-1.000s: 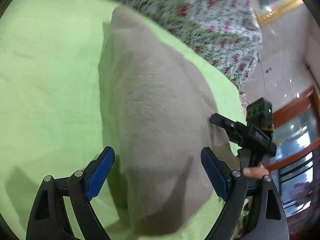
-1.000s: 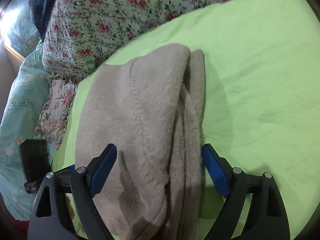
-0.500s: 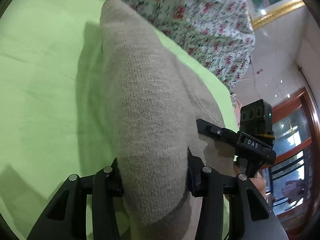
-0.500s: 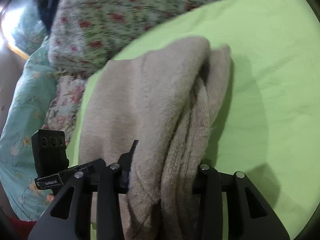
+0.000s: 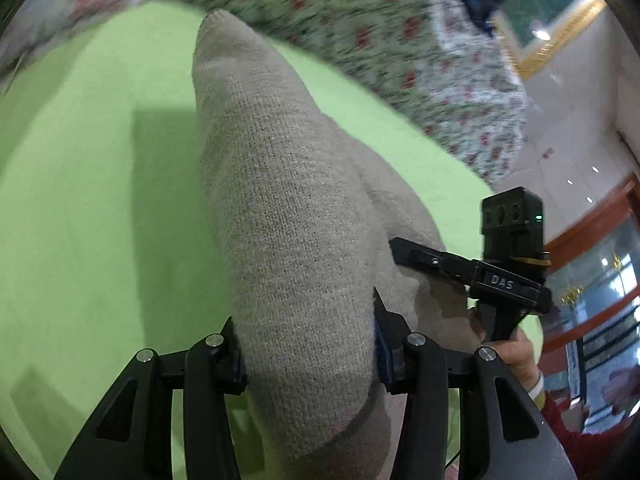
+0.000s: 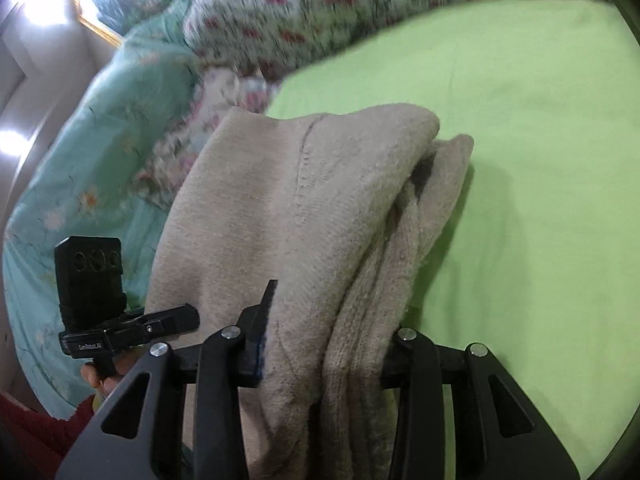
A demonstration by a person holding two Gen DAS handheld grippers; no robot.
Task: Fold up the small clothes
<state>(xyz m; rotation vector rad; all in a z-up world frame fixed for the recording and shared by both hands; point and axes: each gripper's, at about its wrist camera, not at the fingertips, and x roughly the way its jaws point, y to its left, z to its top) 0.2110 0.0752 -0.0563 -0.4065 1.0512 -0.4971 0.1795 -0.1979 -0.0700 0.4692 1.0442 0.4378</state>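
A: What've we got in the left gripper [image 5: 308,354]?

B: We've got its fingers clamped narrow on the beige knit garment [image 5: 280,208], one bunched end of it squeezed betw the pads. The fabric bulges out past the fingers and runs fwd over the green sheet [image 5: 80,200]

A: And the right gripper [image 6: 326,354]?

B: Same story, we're pinching the other part of the garment [image 6: 288,216] there, fingers drawn in tight w/ several folded layers stacked betw them. In the right wrist view we see a seam line running down the top layer and a dark gap where the layers part nr the far end

A: Where's the garment sitting overall?

B: It's held betw our two grippers above the green sheet [image 6: 540,160]; the far tip looks close to the sheet but we can't tell if it's touching. It casts a shadow on the green to its left in the left wrist view

A: Can we see each gripper from the other cam?

B: Yes, the right one shows at the garment's right edge in the left view, w/ a hand [image 5: 516,354] on its handle. The left one shows at lower left in the right view

A: Backgrnd?

B: Floral bedding [image 5: 380,40] beyond the sheet, blurred, and a teal flowered quilt [image 6: 100,140] on the left of the right view
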